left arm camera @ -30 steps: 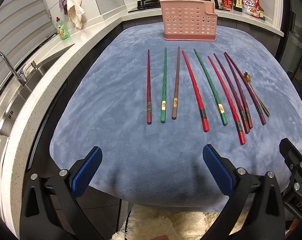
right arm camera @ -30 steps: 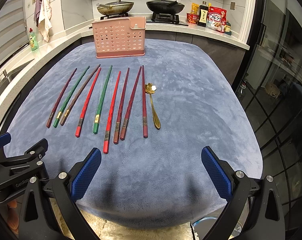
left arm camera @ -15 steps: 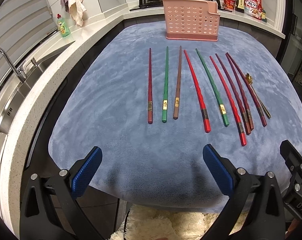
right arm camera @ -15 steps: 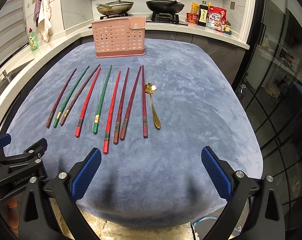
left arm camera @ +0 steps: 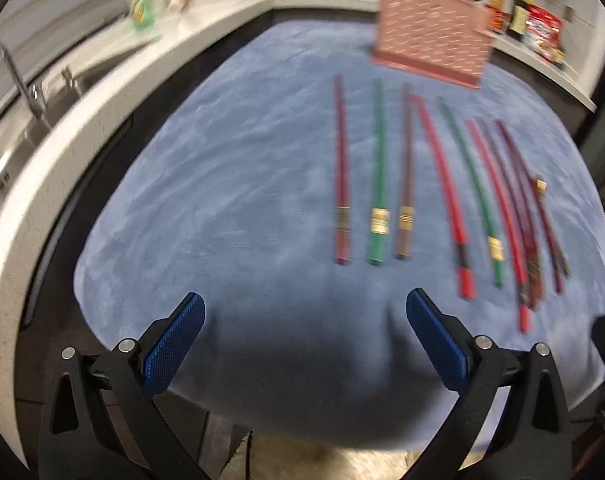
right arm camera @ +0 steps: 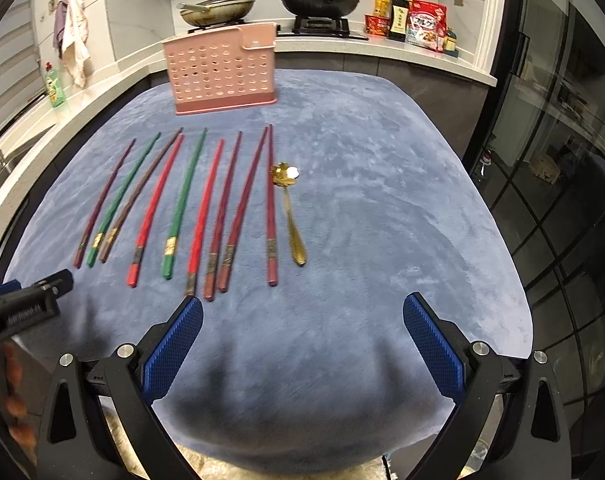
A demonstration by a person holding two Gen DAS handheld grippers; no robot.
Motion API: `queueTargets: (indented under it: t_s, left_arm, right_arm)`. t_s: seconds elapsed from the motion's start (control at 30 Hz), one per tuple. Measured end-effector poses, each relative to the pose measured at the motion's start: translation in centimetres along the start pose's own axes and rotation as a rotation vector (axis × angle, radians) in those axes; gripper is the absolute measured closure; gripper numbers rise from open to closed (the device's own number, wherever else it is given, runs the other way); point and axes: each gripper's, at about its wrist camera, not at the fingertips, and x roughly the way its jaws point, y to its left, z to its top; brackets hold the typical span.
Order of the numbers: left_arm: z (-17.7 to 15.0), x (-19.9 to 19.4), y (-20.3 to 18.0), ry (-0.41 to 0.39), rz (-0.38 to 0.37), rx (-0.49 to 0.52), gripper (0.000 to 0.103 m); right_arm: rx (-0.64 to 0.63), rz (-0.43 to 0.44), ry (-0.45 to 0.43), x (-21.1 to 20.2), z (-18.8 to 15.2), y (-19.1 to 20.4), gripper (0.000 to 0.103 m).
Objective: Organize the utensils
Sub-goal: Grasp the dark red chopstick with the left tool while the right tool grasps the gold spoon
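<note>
The blue-padded fingers (right arm camera: 173,350) of the right gripper (right arm camera: 302,350) are spread wide and hold nothing, and the left gripper (left arm camera: 304,346) is spread and empty too, both hovering over the near edge of the blue-grey plush mat (right arm camera: 382,208).

Nothing has been put away yet, by the look of it: the pink perforated plastic utensil holder (right arm camera: 222,76) stands upright at the far end of the mat with no utensil visible in it. On the near side of that holder lie nine long lacquered chopsticks (right arm camera: 198,208) in red, green, maroon and brown. They rest flat in a loose row, their long axes running from the holder back toward the grippers, thick banded ends nearest the fingers. Just beside the rightmost maroon chopstick (right arm camera: 270,208), and on the same axis, lies a small gold metal spoon with a flower-shaped bowl (right arm camera: 289,208), bowl toward the holder, handle toward the grippers.

From the right gripper the row sits ahead and to the left, with the butt ends of the middle sticks near its left finger; the spoon is almost straight ahead. In the blurred left view the three leftmost sticks lie directly ahead of the left gripper. So the right hand looks better placed for the spoon and the right-side sticks, the left hand for the maroon, green and brown trio. A grasp would likely close across a stick's width near its thick end.
</note>
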Motion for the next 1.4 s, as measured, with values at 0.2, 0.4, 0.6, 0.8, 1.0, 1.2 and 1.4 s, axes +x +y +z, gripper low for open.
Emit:
queueTargets:
  t_s: [0.2, 0.4, 0.6, 0.8, 1.0, 1.2, 1.4]
  left_arm:
    - [1.5, 2.9, 1.7, 0.044, -0.011, -0.061, 0.007]
    - [2.4, 3.9, 1.3, 0.027, 0.006, -0.03, 0.007]
    - [3.3, 4.6, 1.1, 0.004, 0.021, -0.016, 0.007]
    - [3.6, 4.8, 1.6, -0.01, 0.014, -0.007, 0.013]
    - [3.3, 4.3, 1.4, -0.017, -0.016, 0.022, 0.035]
    - [3.2, 3.8, 0.3, -0.019, -0.037, 0.062, 0.056]
    - [3.2, 3.6, -0.3, -0.017, -0.063, 0.072, 0.072]
  right_arm:
    - [0.01, -0.006, 0.016, 1.6, 0.9, -0.5, 0.007]
    - [-0.011, -0.003, 0.016, 2.7, 1.7, -0.3, 0.007]
    - [0.007, 0.006, 0.022, 4.1, 2.7, -0.7, 0.012]
    - [0.022, 0.022, 0.044, 5.8, 3.4, -1.4, 0.028]
    - [0.023, 0.047, 0.068, 7.2, 3.8, -1.8, 0.052]
    - [0.019, 0.085, 0.092, 8.3, 3.5, -1.5, 0.073]
    - [0.001, 0.101, 0.086, 8.4, 3.2, -1.0, 0.077]
